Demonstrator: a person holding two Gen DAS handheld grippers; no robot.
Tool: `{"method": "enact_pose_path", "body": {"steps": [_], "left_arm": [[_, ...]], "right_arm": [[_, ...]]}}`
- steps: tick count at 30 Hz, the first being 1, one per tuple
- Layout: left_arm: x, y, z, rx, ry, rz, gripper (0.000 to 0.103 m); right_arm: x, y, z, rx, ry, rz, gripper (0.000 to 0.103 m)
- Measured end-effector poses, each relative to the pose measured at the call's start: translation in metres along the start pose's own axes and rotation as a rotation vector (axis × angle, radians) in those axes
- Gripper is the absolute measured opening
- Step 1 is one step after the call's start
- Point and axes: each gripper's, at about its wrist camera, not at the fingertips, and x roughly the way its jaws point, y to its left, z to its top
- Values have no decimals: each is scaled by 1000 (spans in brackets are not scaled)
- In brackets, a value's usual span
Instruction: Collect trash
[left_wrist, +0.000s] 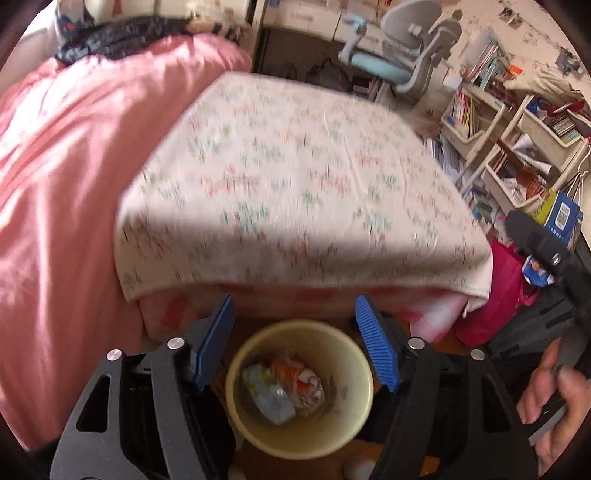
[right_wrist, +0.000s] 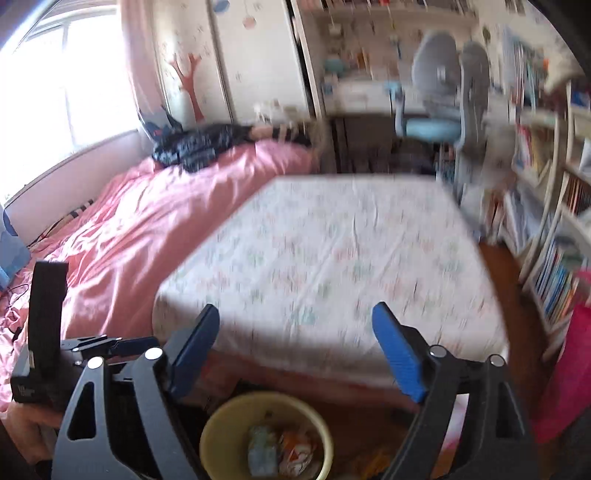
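A pale yellow waste bin (left_wrist: 236, 413) stands on the floor at the foot of the bed, and it shows in the right wrist view too as the bin (right_wrist: 210, 435). Inside it lie crumpled wrappers (left_wrist: 284, 387), one bluish, one orange and white; the same wrappers (right_wrist: 284, 450) appear from the right. My left gripper (left_wrist: 295, 332) hangs open over the bin, nothing between its blue pads. My right gripper (right_wrist: 295, 347) is open too and empty, above the bin and aimed at the bed. A hand (left_wrist: 554, 398) holds the right gripper's handle at the lower right.
A white flowered sheet (left_wrist: 295, 184) covers the near bed end, a pink duvet (left_wrist: 55, 184) lies to its left. Bookshelves (left_wrist: 517, 147) and a grey desk chair (left_wrist: 406, 55) stand at the right. A pink bag (left_wrist: 502, 288) sits on the floor beside the bed.
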Motion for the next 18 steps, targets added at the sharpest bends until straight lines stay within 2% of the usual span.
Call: {"method": "enact_pose_path", "body": {"steps": [5, 8, 10, 12, 14, 16, 18], "left_arm": [[-34, -5, 37, -3, -219, 65, 82], [-52, -7, 64, 3, -333, 102, 90], [-59, -10, 84, 26, -379, 122, 94], [-60, -12, 100, 57, -410, 140, 96], [-58, -13, 110, 75, -423, 155, 96], [-51, -9, 115, 70, -411, 174, 96], [-43, -5, 116, 41, -367, 182, 96]], "right_arm": [[-10, -3, 40, -76, -140, -46, 94], [-7, -9, 52, -97, -168, -91, 95], [-1, -16, 49, -78, -169, -113, 95], [14, -23, 46, -24, -108, -114, 95], [19, -25, 49, -25, -112, -120, 95], [22, -28, 54, -37, -130, -139, 95], [28, -33, 58, -36, -126, -168, 95]]}}
